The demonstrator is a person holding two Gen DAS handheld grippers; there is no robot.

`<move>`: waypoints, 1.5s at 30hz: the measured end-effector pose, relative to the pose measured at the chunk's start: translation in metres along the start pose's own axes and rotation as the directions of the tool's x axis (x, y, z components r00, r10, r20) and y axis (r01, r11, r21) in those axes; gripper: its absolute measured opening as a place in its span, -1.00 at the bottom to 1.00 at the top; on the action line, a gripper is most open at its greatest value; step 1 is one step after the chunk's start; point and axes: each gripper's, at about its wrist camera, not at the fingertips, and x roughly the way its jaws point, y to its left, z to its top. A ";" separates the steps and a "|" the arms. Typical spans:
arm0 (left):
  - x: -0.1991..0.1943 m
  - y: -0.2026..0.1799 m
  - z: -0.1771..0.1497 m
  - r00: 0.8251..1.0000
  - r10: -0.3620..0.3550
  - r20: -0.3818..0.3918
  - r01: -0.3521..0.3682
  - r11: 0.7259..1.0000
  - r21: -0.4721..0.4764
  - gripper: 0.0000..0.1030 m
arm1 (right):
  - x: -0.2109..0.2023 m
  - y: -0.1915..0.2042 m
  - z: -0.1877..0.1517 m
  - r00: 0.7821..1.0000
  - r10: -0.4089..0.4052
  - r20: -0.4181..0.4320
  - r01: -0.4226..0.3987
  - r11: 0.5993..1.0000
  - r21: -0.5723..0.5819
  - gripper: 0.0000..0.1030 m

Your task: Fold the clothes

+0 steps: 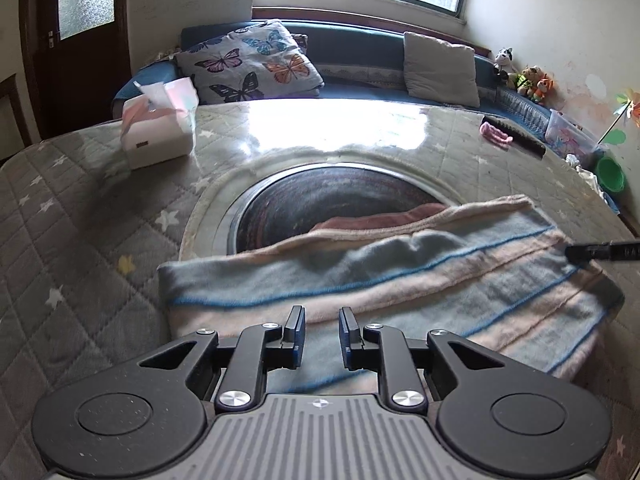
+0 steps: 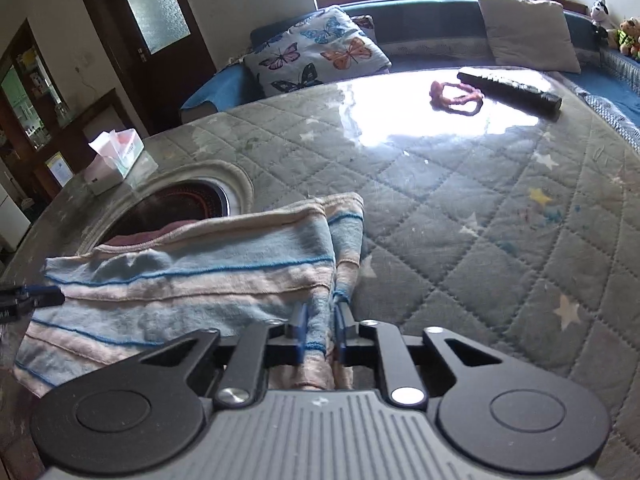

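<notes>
Right hand-held gripper [image 2: 320,334]: pinching towel [image 2: 192,280] edge, ready to fold;
Left hand-held gripper [image 1: 321,336]: narrow gap, empty, over towel;
Desk [image 2: 480,220]: supports towel

Both cameras sit low and close over the grey quilted star-pattern table cover [image 1: 72,216], facing the window. Both see the folded blue-and-pink striped towel [image 1: 400,292] [image 2: 180,280] and the butterfly-print pillow [image 1: 252,62] [image 2: 316,50] at the top of the frame.

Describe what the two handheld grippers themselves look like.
Both match: the left gripper and right gripper have black linkage arms with silver round pivot screws, blue-padded jaws, two round black discs and a grey ribbed centre plate bearing a small star mark. No cables or sleeves show.
</notes>
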 end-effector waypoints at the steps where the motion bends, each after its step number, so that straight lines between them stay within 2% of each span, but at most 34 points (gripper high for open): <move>1: -0.002 0.002 -0.003 1.000 -0.002 0.000 0.002 1.000 -0.008 -0.61 | -0.004 0.004 0.002 1.000 0.000 0.010 0.000 1.000 -0.010 -0.87; 4: -0.008 0.008 -0.009 1.000 0.006 0.002 -0.006 1.000 -0.023 -0.61 | -0.015 0.022 0.007 0.999 0.020 0.037 -0.018 0.999 -0.047 -0.88; 9: -0.020 0.020 -0.018 1.000 0.016 0.018 -0.015 0.998 -0.063 -0.61 | -0.034 0.076 0.023 0.991 0.119 0.067 -0.109 0.985 -0.130 -0.89; 18: -0.049 0.047 -0.043 0.998 0.015 0.062 -0.007 0.991 -0.135 -0.61 | -0.024 0.199 0.040 0.965 0.260 0.030 -0.242 0.930 -0.278 -0.90; 24: -0.061 0.067 -0.064 0.998 0.010 0.064 0.002 0.983 -0.185 -0.61 | 0.006 0.276 0.030 0.961 0.276 -0.022 -0.266 0.901 -0.342 -0.90; 30: -0.068 0.085 -0.079 0.997 0.020 0.068 -0.003 0.972 -0.236 -0.61 | 0.041 0.331 -0.004 0.965 0.247 -0.089 -0.261 0.877 -0.403 -0.89; 35: -0.072 0.096 -0.086 0.997 0.034 0.068 -0.015 0.965 -0.262 -0.61 | 0.044 0.330 -0.004 0.935 0.326 -0.138 -0.354 0.867 -0.352 -0.79; 40: -0.077 0.109 -0.085 0.995 0.063 0.079 -0.038 0.958 -0.285 -0.61 | 0.029 0.321 -0.002 0.946 0.294 -0.137 -0.325 0.852 -0.412 -0.77; 42: -0.079 0.113 -0.082 0.993 0.072 0.091 -0.043 0.956 -0.291 -0.61 | 0.029 0.321 -0.009 0.944 0.273 -0.186 -0.329 0.833 -0.446 -0.75; 45: -0.083 0.113 -0.075 0.991 0.075 0.110 -0.041 0.958 -0.285 -0.61 | 0.030 0.327 -0.030 0.927 0.280 -0.248 -0.370 0.783 -0.501 -0.74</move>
